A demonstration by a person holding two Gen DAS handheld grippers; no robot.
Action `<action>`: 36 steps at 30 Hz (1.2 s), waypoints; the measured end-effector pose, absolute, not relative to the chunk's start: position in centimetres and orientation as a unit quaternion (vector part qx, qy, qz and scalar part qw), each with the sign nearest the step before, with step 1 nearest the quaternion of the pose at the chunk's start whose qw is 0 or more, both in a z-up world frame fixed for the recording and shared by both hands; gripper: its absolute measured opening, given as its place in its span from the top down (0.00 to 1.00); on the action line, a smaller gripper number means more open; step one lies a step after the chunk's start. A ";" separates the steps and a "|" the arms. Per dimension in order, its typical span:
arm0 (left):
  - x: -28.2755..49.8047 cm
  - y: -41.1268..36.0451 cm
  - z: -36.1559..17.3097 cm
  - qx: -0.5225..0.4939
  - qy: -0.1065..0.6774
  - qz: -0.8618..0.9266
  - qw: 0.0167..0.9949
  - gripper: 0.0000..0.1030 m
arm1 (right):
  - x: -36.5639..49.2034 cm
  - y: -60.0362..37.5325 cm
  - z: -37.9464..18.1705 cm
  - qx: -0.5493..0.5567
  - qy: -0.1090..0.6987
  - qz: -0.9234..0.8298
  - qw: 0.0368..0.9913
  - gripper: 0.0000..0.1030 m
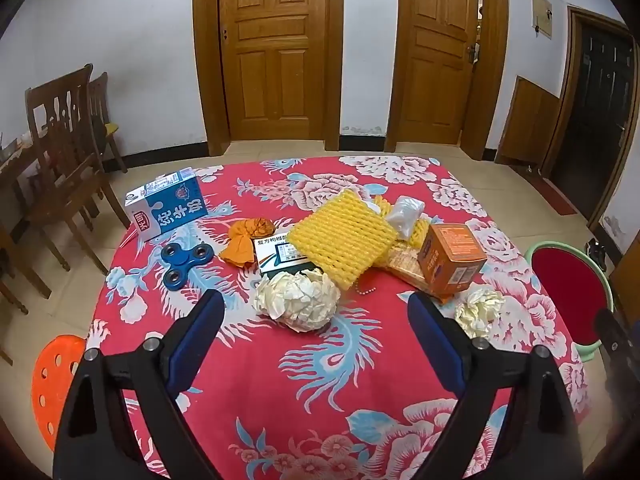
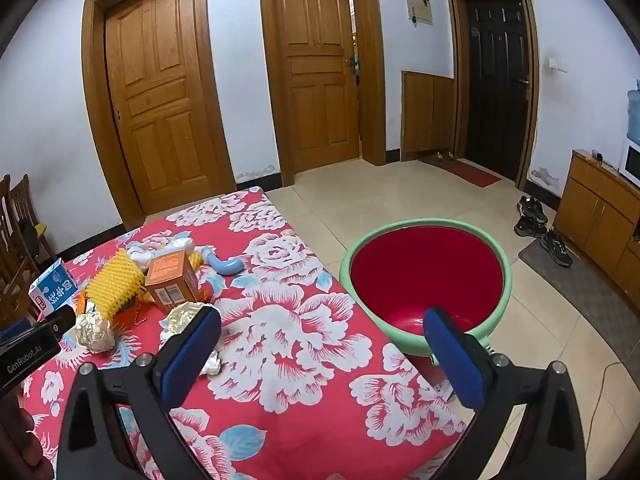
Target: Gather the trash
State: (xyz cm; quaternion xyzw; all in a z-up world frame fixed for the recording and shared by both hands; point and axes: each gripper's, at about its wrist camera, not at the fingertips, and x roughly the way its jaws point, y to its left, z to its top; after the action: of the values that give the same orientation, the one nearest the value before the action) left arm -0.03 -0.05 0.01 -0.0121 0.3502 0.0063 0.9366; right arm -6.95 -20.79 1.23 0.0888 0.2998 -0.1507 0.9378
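Trash lies on a red floral tablecloth (image 1: 280, 380): a large crumpled paper ball (image 1: 298, 298), a smaller paper ball (image 1: 478, 310), yellow foam netting (image 1: 342, 238), an orange box (image 1: 452, 258), a blue milk carton (image 1: 166, 208), orange peel (image 1: 244, 240) and a clear bag (image 1: 406, 210). My left gripper (image 1: 316, 312) is open, just short of the large ball. My right gripper (image 2: 322, 334) is open and empty above the table's right edge, with the smaller ball (image 2: 186, 316) by its left finger. A green-rimmed red basin (image 2: 426, 276) stands on the floor right of the table.
A blue fidget spinner (image 1: 186, 264), a medicine box (image 1: 280, 256) and a bead chain (image 1: 366, 292) also lie on the table. A blue pipe elbow (image 2: 226, 266) lies at the far side. An orange stool (image 1: 52, 380) and wooden chairs (image 1: 60, 160) stand left.
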 end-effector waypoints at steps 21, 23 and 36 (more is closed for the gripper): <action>0.0 0.0 -0.2 -0.016 0.353 0.007 0.936 0.10 | -7.0 -21.0 1.1 0.088 0.304 -0.158 0.935 0.00; 0.0 0.0 -0.2 -0.016 0.353 0.007 0.936 0.10 | -6.9 -21.1 1.0 0.090 0.306 -0.160 0.934 0.00; 0.0 0.0 -0.2 -0.015 0.353 0.008 0.935 0.10 | -6.9 -21.2 1.0 0.090 0.307 -0.160 0.934 0.00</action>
State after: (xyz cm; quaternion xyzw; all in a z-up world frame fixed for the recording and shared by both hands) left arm 0.04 0.00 -0.21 -0.0151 0.3534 0.0079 0.9353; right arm -6.88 -21.16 1.03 0.0901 0.3065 -0.1601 0.9340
